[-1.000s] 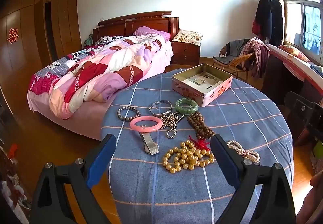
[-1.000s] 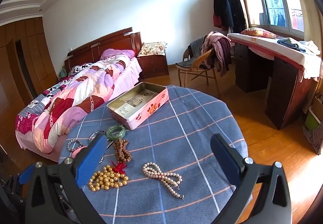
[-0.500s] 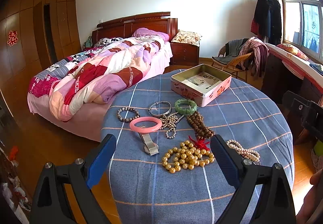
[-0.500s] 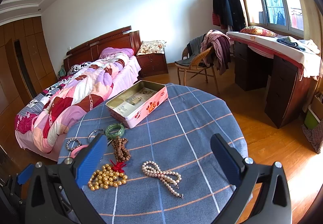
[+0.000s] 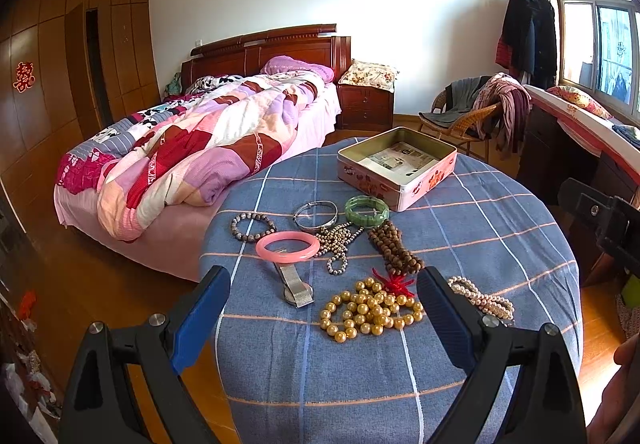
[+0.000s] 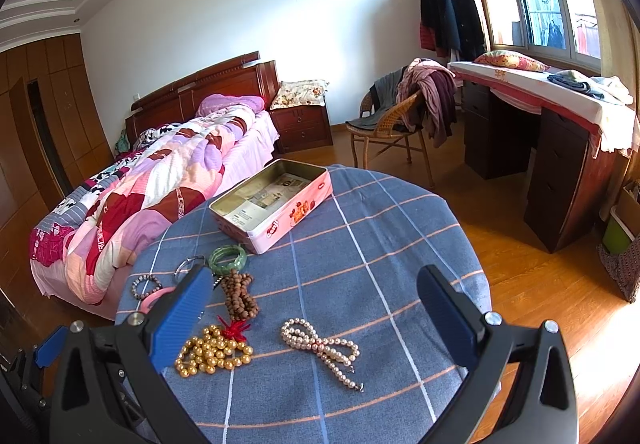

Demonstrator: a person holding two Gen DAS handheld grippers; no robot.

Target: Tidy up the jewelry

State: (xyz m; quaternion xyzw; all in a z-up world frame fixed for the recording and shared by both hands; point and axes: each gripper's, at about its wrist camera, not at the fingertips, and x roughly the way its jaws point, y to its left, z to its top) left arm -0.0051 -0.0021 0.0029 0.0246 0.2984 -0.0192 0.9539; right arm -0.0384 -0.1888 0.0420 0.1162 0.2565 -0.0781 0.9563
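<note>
Blue checked cloth covers the round table (image 5: 460, 244), and the jewelry lies spread across its near half. In the left wrist view the left gripper (image 5: 323, 294) hangs above the near edge with its two blue fingers (image 5: 200, 314) spread wide and nothing between them. Framed between them lie the gold bead necklace (image 5: 370, 312) with a red tassel (image 5: 394, 282) at its upper edge, and left of it a metal watch (image 5: 296, 284) whose band runs up under the pink bangle (image 5: 288, 246). Above the bangle sit a dark bead bracket (image 5: 252, 226), a silver bangle (image 5: 316, 214) and a green bangle (image 5: 366, 208). A small grey bead chain (image 5: 338, 244) and a brown wooden bead string (image 5: 394, 248) lie at the centre of the frame. The pink tin box (image 5: 396, 168), lid off and lined with paper, stands just above the green bangle, near the far edge of the table.

In the right wrist view the right gripper (image 6: 314, 284) is likewise wide open and holds nothing. The pale pearl necklace (image 6: 320, 348) lies low in the centre of that frame, between the fingers, apart from the gold beads at its left. The tin sits upper left of centre there. A bed (image 5: 192, 148) with a patchwork quilt fills the left of both views.
</note>
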